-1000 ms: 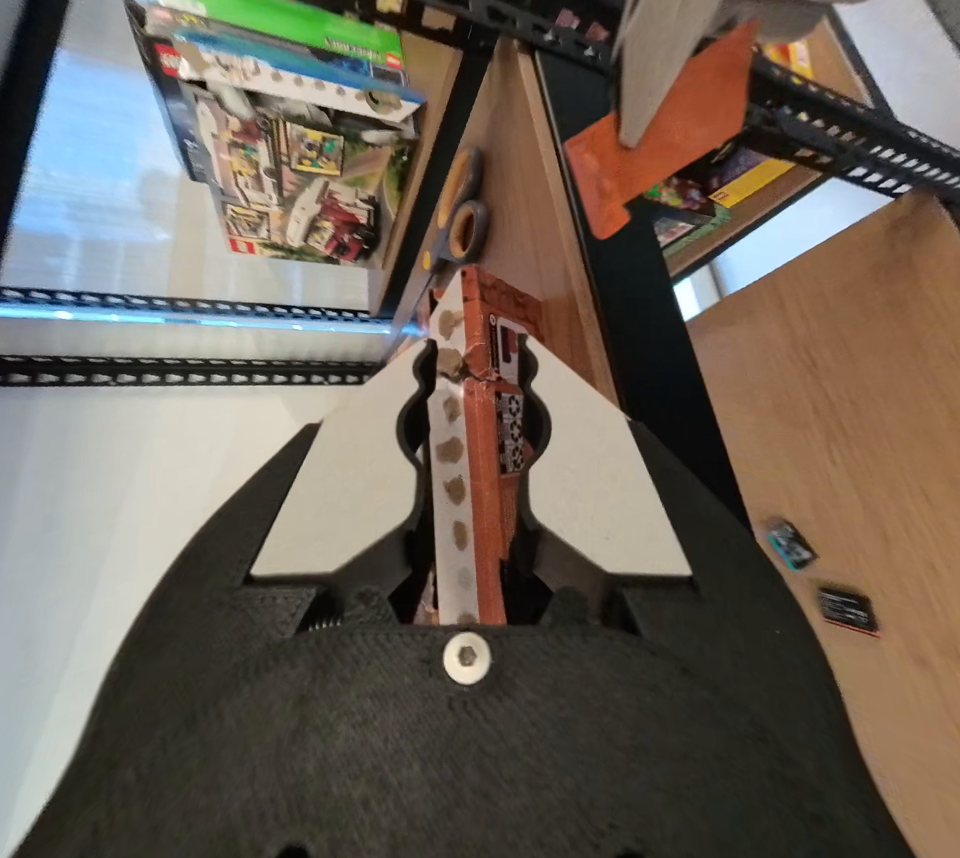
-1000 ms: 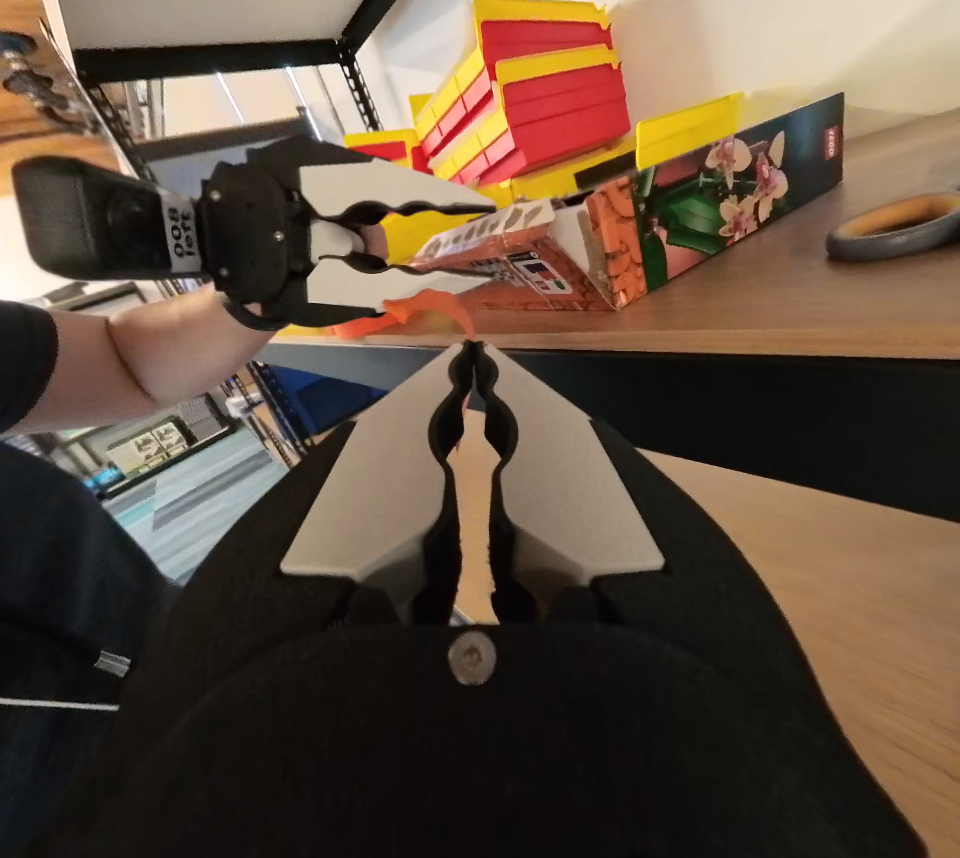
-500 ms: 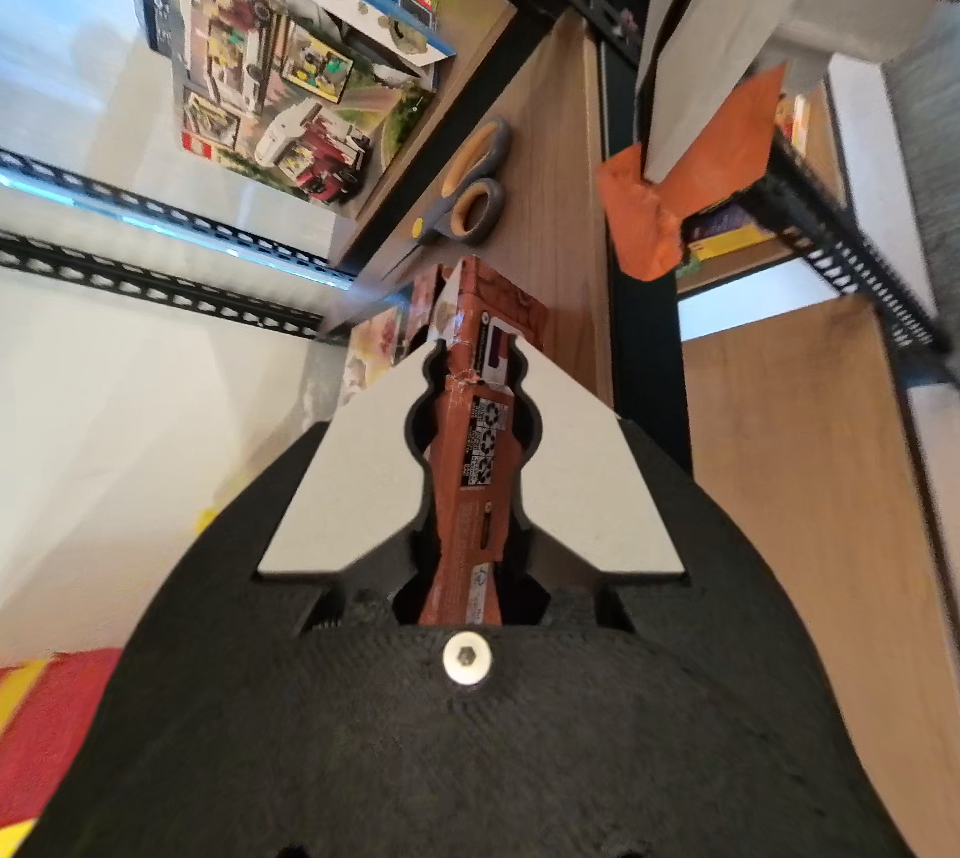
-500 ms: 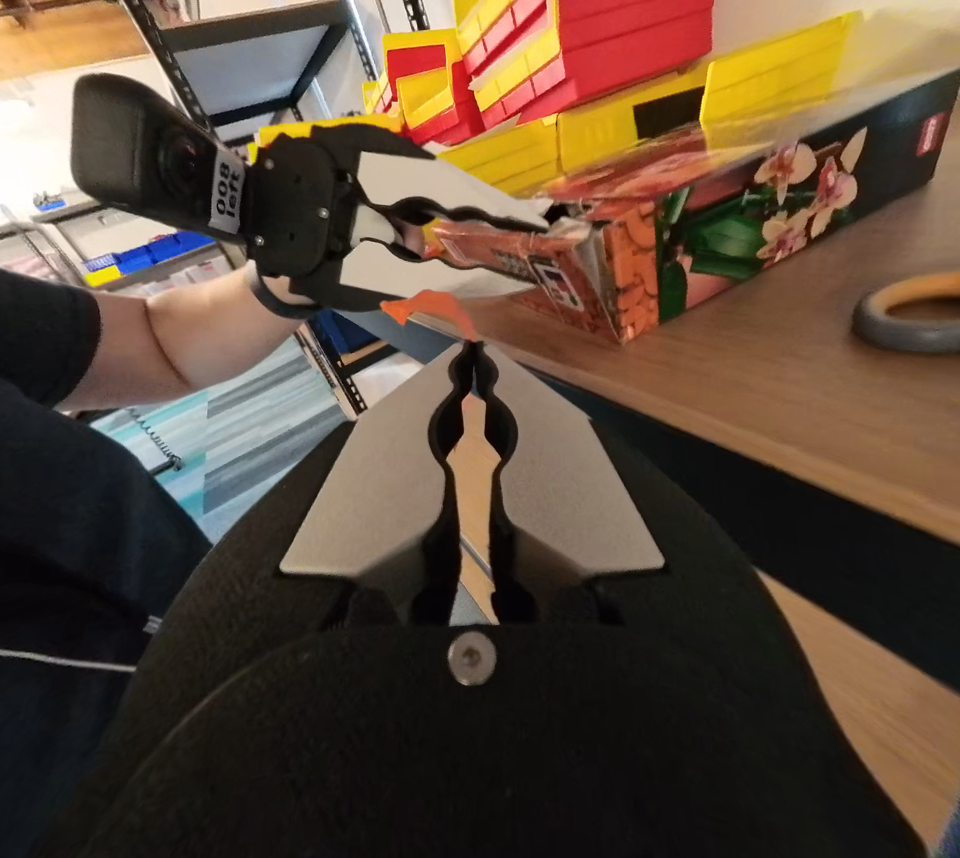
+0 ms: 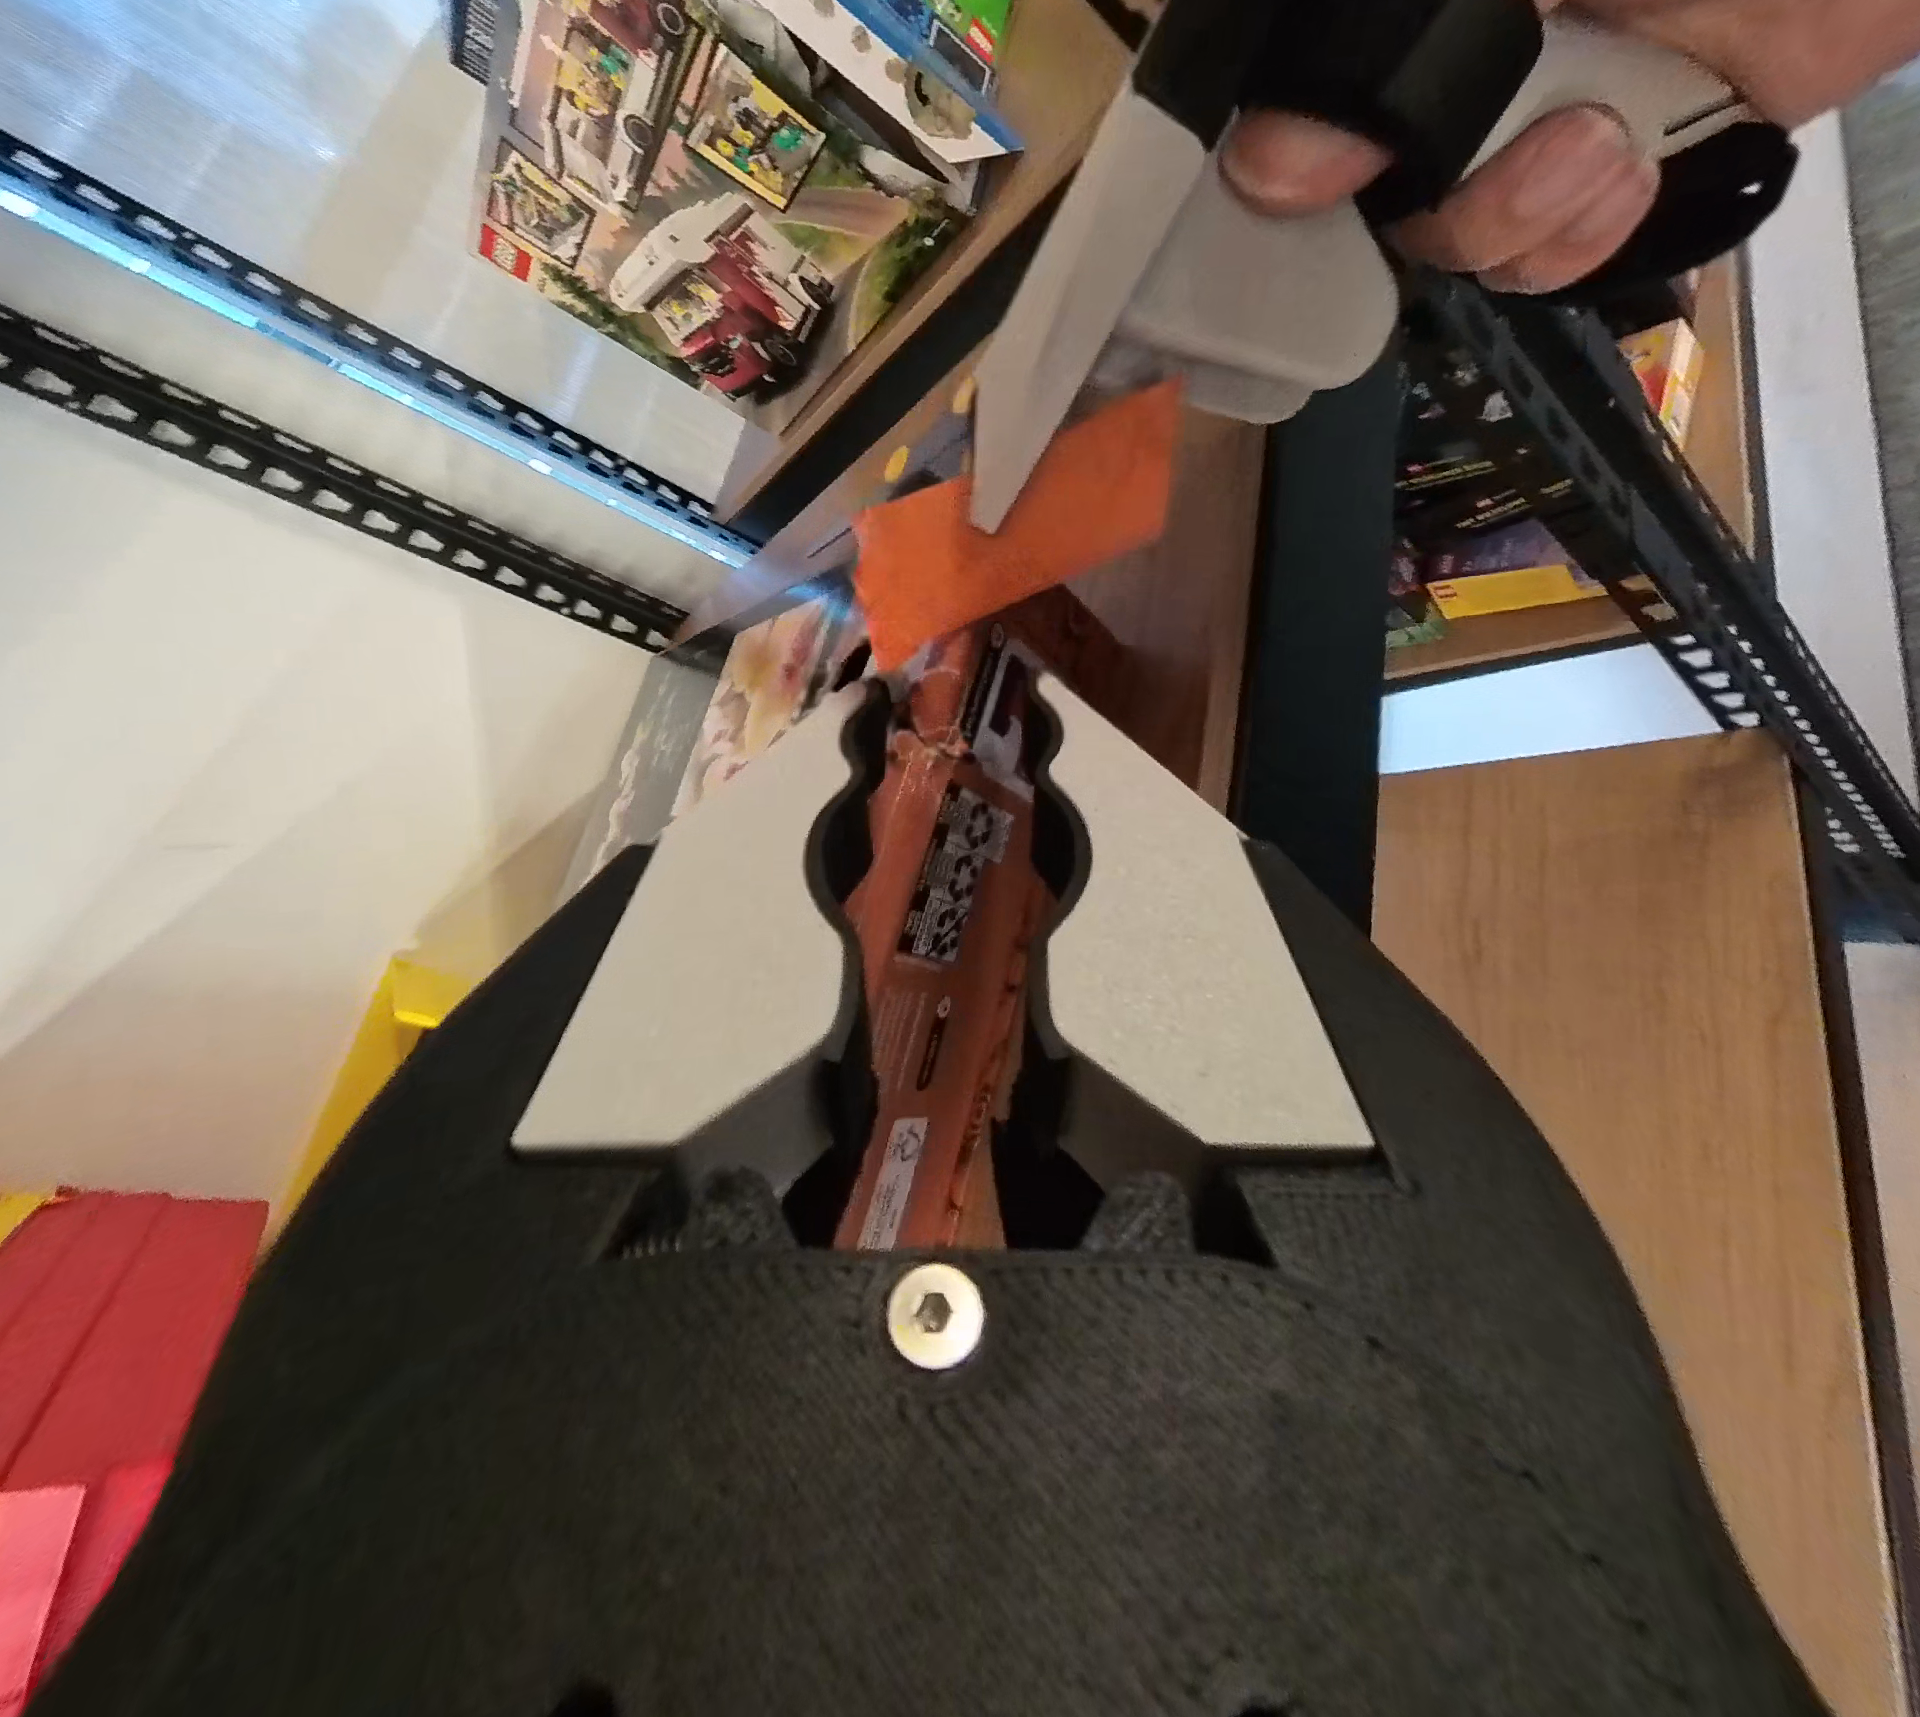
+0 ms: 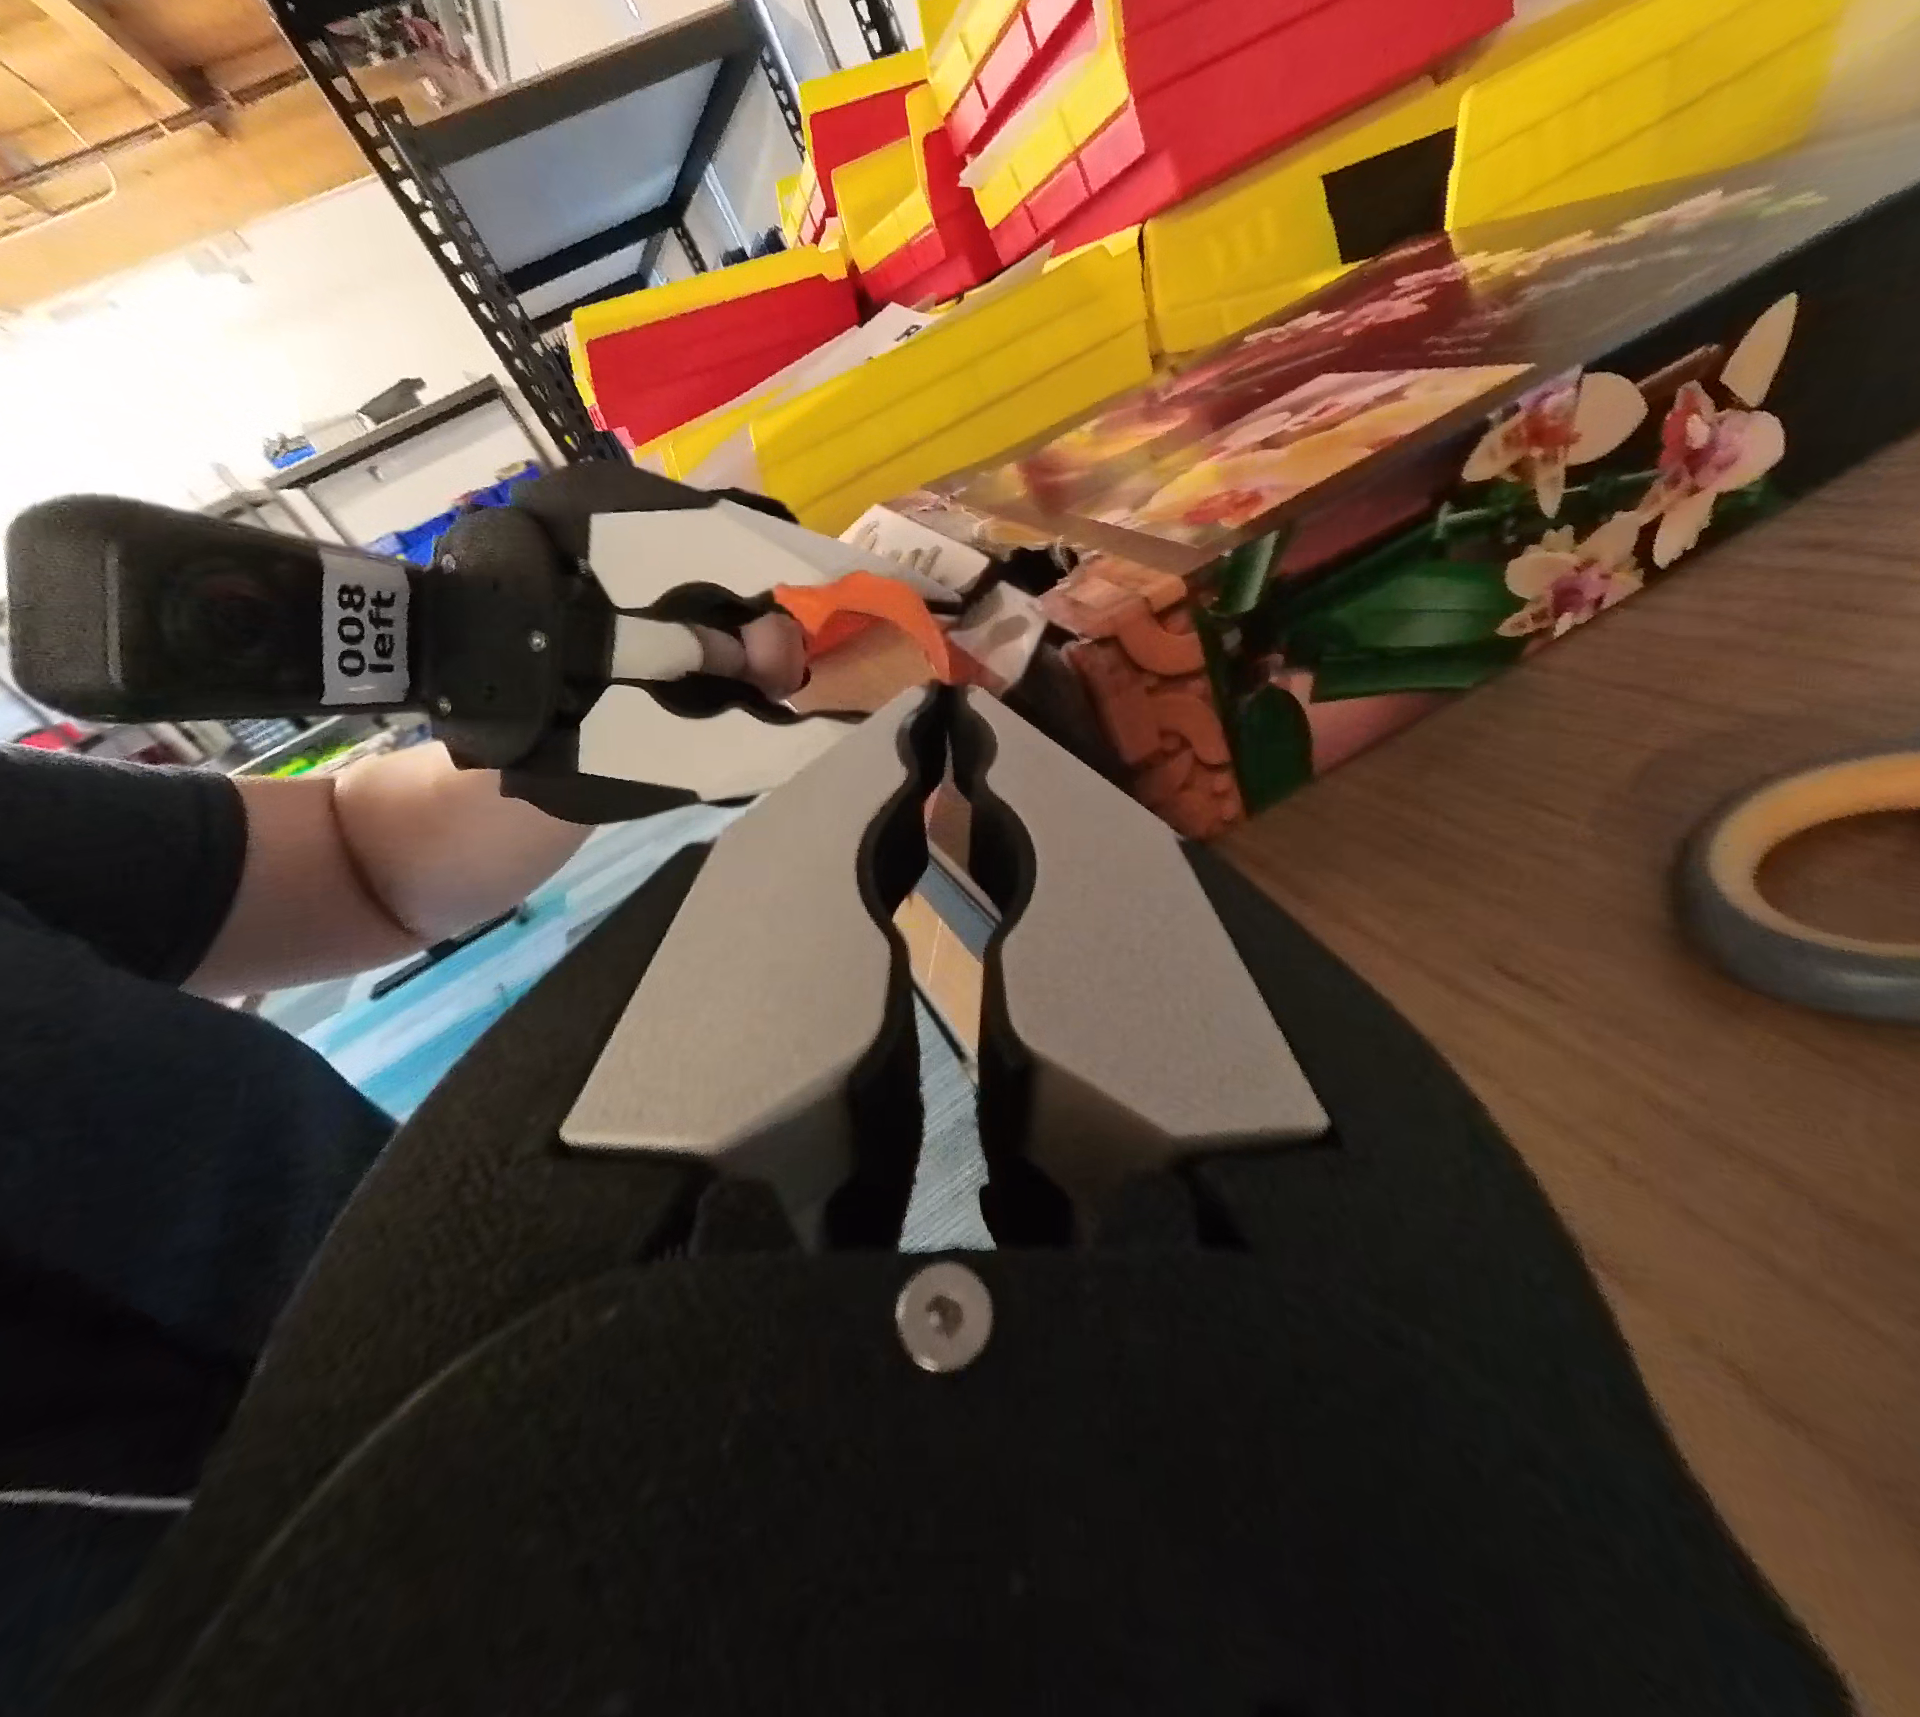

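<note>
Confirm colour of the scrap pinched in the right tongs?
Orange. The scrap shows best in the left wrist view, clamped at the right tongs tip.

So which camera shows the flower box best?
The right wrist view: the flower box lies on the wooden shelf with its flowered side showing. The left wrist view catches only its orange end flap, pinched in the left claw.

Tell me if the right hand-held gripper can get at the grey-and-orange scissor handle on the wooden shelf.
Probably not yet: the right hand-held gripper is shut on a torn orange cardboard strip. The path looks free, though; only bare wooden shelf lies between it and the grey-and-orange scissor handle.
</note>
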A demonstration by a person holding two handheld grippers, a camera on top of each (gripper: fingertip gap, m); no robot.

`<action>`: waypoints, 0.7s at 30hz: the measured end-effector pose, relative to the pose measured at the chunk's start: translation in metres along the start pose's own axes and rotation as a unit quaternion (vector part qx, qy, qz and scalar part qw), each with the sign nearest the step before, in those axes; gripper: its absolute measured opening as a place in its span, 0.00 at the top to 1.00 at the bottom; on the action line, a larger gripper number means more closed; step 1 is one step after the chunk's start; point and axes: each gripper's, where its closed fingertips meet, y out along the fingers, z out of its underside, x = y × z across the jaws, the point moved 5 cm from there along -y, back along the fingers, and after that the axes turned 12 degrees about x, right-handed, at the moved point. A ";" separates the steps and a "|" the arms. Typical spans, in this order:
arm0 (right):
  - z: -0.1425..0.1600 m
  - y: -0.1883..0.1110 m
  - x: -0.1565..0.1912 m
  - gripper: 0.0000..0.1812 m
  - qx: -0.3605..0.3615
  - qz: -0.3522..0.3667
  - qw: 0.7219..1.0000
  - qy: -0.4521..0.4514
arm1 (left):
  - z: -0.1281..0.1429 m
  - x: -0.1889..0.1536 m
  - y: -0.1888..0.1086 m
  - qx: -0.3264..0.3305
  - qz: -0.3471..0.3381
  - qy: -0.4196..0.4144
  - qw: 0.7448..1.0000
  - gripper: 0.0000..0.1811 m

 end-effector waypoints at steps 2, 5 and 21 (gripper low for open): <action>0.000 0.000 -0.004 1.00 0.001 -0.003 1.000 0.010 | 0.004 0.000 -0.002 -0.001 -0.010 -0.003 1.000 0.87; 0.000 0.001 -0.007 1.00 0.013 0.008 1.000 0.002 | 0.007 0.003 -0.009 -0.006 -0.036 -0.011 0.999 0.87; 0.001 0.006 -0.004 1.00 0.028 0.007 1.000 0.000 | 0.024 0.010 -0.008 0.042 -0.041 -0.019 0.998 0.87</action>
